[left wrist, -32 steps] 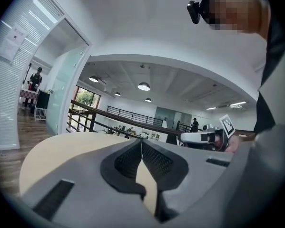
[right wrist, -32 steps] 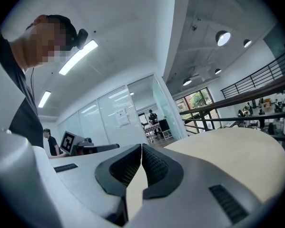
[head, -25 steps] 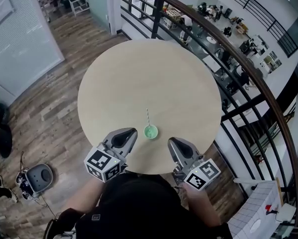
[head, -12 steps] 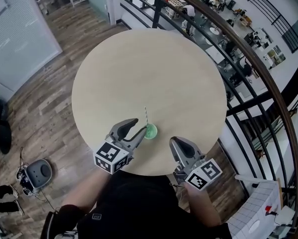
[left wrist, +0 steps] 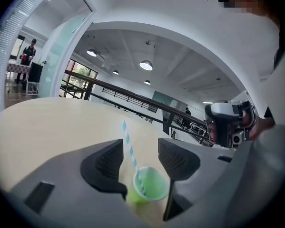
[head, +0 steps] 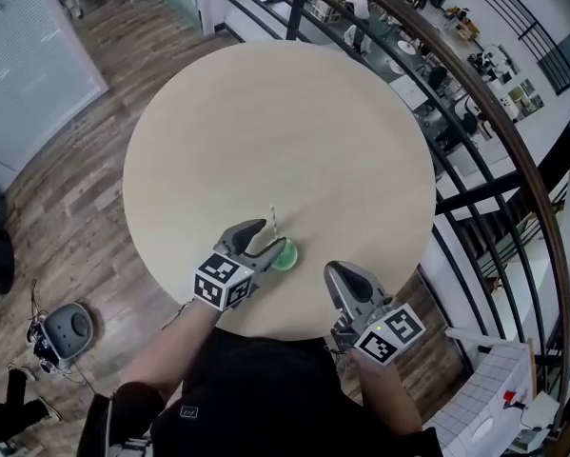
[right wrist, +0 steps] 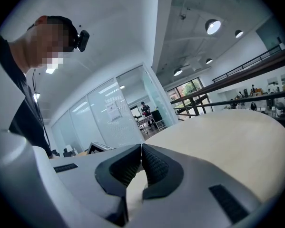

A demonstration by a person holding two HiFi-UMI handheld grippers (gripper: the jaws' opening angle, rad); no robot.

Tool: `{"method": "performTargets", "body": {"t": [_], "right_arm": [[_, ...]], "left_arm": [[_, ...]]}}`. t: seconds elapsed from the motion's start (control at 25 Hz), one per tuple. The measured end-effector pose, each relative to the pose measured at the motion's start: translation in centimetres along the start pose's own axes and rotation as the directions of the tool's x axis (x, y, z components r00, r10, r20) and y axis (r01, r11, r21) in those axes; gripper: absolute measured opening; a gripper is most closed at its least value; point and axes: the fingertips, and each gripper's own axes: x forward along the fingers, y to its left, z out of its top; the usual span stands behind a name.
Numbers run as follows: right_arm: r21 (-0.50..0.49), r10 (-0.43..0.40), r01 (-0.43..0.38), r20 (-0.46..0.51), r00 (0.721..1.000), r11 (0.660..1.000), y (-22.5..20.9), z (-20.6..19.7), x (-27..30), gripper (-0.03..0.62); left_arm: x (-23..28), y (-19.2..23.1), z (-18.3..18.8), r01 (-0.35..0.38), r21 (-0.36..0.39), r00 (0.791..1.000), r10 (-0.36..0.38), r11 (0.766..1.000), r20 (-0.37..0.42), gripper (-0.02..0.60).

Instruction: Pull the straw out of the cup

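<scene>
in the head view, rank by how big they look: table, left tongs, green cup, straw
1. table
2. left tongs, nearer the camera, which flatters them
3. green cup and straw: unsure; the straw is longer but thinner, and the tongs seem to cover part of the cup

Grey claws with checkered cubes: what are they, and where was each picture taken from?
A person holds one two-jaw gripper in each hand. The top-down picture comes from a camera on the person's head; the other two from cameras riding on each gripper, looking along its jaws. On the round table stands a green cup with a striped straw. The left gripper has just been opening its jaws, which stand apart around the cup, not pressing it. The right gripper is shut and holds nothing.
</scene>
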Motion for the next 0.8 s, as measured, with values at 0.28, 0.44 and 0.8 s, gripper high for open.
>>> {"method": "performTargets", "body": {"t": [0.28,0.44,0.8], "right_arm": [[0.042,-0.041,0.043,-0.038,0.998,0.998,-1.4,-0.6,-0.5,0.023],[0.056,-0.047,0.050,-0.043,0.998,0.997,-1.3,-0.6,-0.4,0.023],[0.089,-0.051,0.055,-0.049,0.997,0.995,-1.0,-2.2,0.3,0.023]], "left_arm": [[2.5,-0.2,-2.0,0.074,-0.006,0.994,-0.075,0.997,-0.073,0.222],[2.9,0.0,-3.0,0.085,-0.014,0.990,-0.086,0.996,-0.115,0.221],[2.6,1.2,-4.7,0.097,-0.039,0.985,-0.102,0.995,-0.141,0.186]]}}
